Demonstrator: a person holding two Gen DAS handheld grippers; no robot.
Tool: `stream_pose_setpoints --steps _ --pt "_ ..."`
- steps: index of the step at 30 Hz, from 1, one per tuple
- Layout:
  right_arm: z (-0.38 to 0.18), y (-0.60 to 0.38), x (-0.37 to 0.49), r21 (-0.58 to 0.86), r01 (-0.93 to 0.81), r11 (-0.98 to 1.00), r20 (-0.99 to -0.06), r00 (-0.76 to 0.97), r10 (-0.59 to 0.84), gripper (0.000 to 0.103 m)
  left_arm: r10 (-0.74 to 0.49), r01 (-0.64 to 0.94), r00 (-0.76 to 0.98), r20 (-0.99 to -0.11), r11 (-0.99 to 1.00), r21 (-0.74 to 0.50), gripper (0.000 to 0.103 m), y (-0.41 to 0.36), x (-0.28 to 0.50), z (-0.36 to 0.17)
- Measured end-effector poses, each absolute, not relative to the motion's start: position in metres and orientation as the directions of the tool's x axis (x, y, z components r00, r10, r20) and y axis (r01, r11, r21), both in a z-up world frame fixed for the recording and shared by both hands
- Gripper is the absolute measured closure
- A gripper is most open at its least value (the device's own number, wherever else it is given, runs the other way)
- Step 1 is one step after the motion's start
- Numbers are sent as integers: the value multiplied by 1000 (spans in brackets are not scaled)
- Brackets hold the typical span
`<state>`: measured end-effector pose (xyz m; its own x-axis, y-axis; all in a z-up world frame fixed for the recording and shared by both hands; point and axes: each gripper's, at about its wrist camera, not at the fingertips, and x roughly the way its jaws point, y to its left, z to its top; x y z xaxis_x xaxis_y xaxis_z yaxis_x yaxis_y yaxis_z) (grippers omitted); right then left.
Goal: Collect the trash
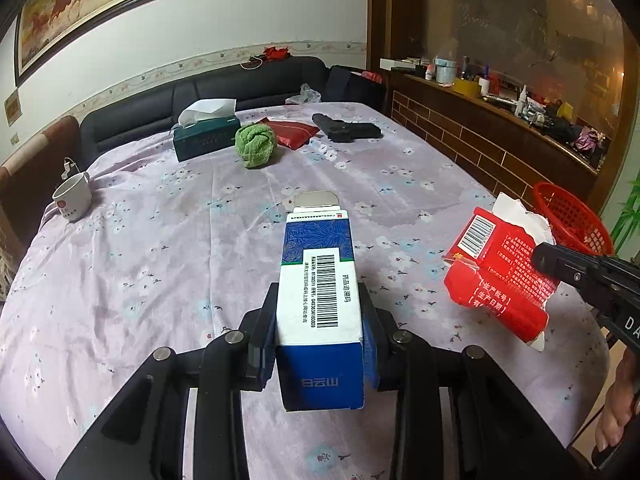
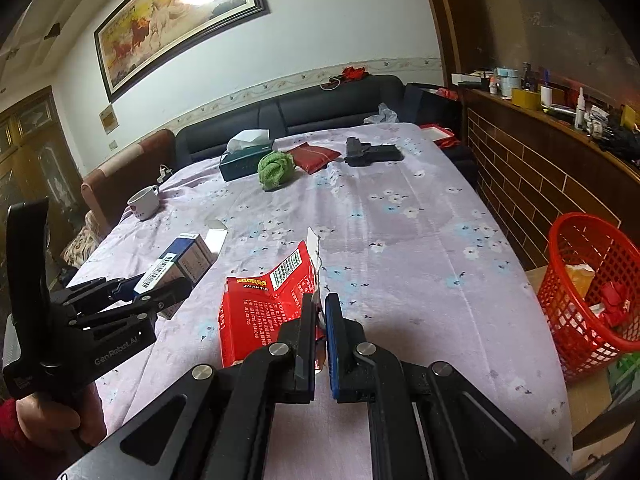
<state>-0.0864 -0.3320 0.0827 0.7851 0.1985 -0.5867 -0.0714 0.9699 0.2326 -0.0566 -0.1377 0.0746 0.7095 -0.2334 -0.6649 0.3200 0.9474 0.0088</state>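
Note:
A blue and white medicine box [image 1: 320, 280] with a barcode and an open end flap is clamped between the pads of my left gripper [image 1: 319, 296], above the flowered tablecloth [image 1: 160, 240]. In the right wrist view the same box [image 2: 184, 260] sticks out of the left gripper [image 2: 160, 292] at the left. My right gripper [image 2: 320, 304] is shut on the edge of a torn red packet [image 2: 264, 304]. The left wrist view shows that packet [image 1: 500, 280] hanging off the table from the right gripper [image 1: 540, 258]. A red mesh basket [image 2: 592, 280] with some scraps inside stands beside the table at the right.
At the far end of the table lie a dark green tissue box [image 1: 206, 136], a green cloth ball [image 1: 256, 146], a red pouch [image 1: 292, 132] and a black pistol-shaped object [image 1: 346, 130]. A white mug [image 1: 74, 196] is at the left edge. A dark sofa and a cluttered wooden counter [image 1: 520, 120] border the table.

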Motion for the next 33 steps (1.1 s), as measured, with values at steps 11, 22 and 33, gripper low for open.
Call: stream_pose_setpoints --steps 11,22,33 --pt "92 -336 -102 234 -58 971 -567 803 185 97 -243 326 725 -645 945 10 70 -140 -74 86" --pt "104 -344 -131 229 -48 972 -536 828 167 97 -251 341 756 -604 939 38 70 -152 -109 101" --pt "110 -342 -138 230 -56 972 -524 834 172 97 -219 321 793 -568 943 86 70 -149 -127 103"
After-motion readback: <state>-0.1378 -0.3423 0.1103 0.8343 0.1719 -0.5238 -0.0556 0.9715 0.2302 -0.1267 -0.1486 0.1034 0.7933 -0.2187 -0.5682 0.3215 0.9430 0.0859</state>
